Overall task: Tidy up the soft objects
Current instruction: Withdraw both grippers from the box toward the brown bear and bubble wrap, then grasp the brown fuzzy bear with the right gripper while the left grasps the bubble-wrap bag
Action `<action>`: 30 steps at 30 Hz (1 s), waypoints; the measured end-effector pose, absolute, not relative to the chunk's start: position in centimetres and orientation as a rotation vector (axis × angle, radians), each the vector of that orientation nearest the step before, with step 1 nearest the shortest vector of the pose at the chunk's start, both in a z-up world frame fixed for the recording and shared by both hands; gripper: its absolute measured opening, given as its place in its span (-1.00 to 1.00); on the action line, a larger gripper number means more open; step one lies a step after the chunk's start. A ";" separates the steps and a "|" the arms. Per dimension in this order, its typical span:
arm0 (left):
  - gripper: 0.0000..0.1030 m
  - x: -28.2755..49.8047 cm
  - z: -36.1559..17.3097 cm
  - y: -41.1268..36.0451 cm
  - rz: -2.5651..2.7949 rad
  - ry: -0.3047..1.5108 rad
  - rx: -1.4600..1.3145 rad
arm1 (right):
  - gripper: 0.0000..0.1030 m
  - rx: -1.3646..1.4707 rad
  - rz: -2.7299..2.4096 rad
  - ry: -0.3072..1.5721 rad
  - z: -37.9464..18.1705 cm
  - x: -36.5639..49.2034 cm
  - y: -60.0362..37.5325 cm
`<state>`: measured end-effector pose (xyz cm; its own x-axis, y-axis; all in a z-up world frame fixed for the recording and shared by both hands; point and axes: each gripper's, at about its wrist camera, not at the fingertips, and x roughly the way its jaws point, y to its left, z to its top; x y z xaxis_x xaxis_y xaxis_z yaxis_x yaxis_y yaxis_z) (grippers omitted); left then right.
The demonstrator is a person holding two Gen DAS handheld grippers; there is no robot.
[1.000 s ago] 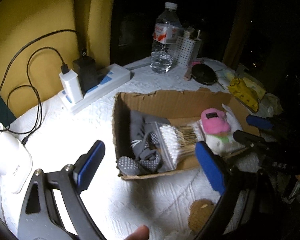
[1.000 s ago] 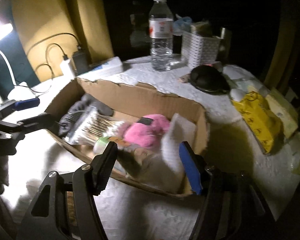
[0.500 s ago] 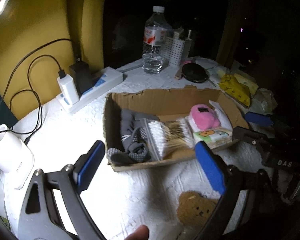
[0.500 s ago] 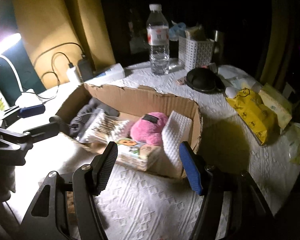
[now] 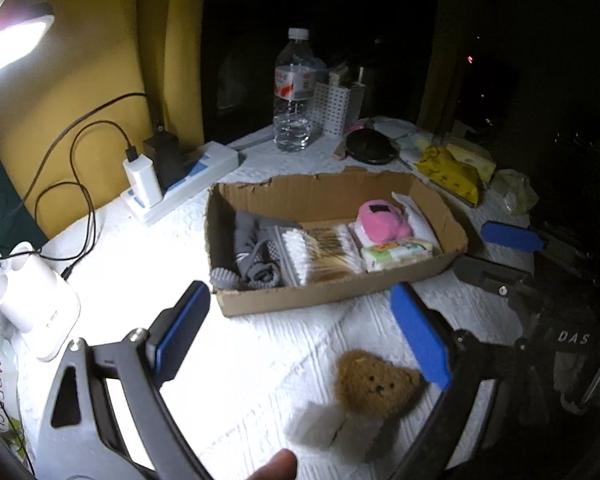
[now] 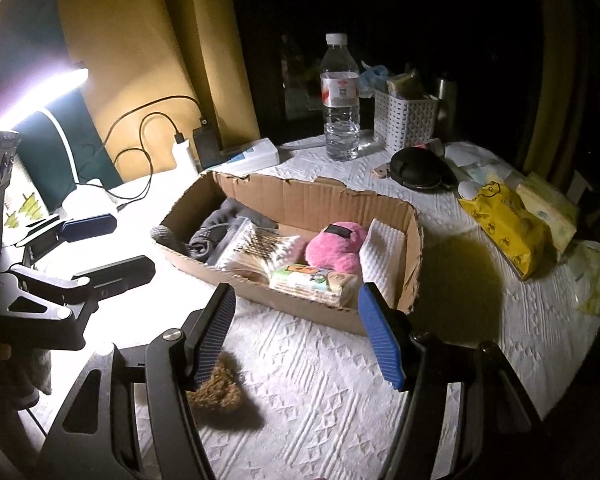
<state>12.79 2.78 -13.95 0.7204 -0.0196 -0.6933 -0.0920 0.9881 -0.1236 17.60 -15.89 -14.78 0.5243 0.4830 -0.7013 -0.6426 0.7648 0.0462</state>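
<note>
A shallow cardboard box (image 5: 332, 300) (image 6: 414, 240) sits mid-table. It holds grey socks (image 5: 252, 256) (image 6: 212, 236), a pack of cotton swabs (image 5: 320, 252) (image 6: 256, 248), a pink plush (image 5: 382, 220) (image 6: 336, 246), a tissue packet (image 5: 396, 252) (image 6: 312, 282) and a white sponge (image 6: 382, 252). A brown bear plush (image 5: 374, 384) (image 6: 216, 392) lies on the cloth in front of the box. My left gripper (image 5: 300, 332) (image 6: 100, 244) hangs open above the cloth, the bear by its right finger. My right gripper (image 6: 298, 332) (image 5: 496, 252) is open and empty, before the box's near wall.
A white quilted cloth (image 6: 320, 380) covers the table. Behind the box stand a water bottle (image 5: 294, 92) (image 6: 340, 100), a white basket (image 6: 404, 120) and a power strip with chargers (image 5: 180, 180). A white holder (image 5: 32, 304) is left; yellow bags (image 6: 504, 224) lie right. A lamp (image 6: 40, 92) glares.
Both grippers have drawn back and up from the box, so more cloth shows in front of it. The brown bear has come fully into the left wrist view. Both stay open.
</note>
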 end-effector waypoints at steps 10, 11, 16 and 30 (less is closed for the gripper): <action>0.80 10.1 -14.2 2.6 0.045 0.768 -0.152 | 0.30 -0.231 0.692 0.761 -15.1 15.1 -15.9; 0.80 10.0 -14.4 2.6 0.047 0.770 -0.153 | 0.30 -0.231 0.693 0.763 -15.2 15.0 -15.9; 0.80 8.9 -15.2 2.8 0.049 0.782 -0.159 | 0.30 -0.234 0.698 0.781 -16.1 13.9 -15.7; 0.80 7.1 -17.2 4.2 0.067 0.812 -0.189 | 0.30 -0.241 0.715 0.837 -18.7 12.1 -14.5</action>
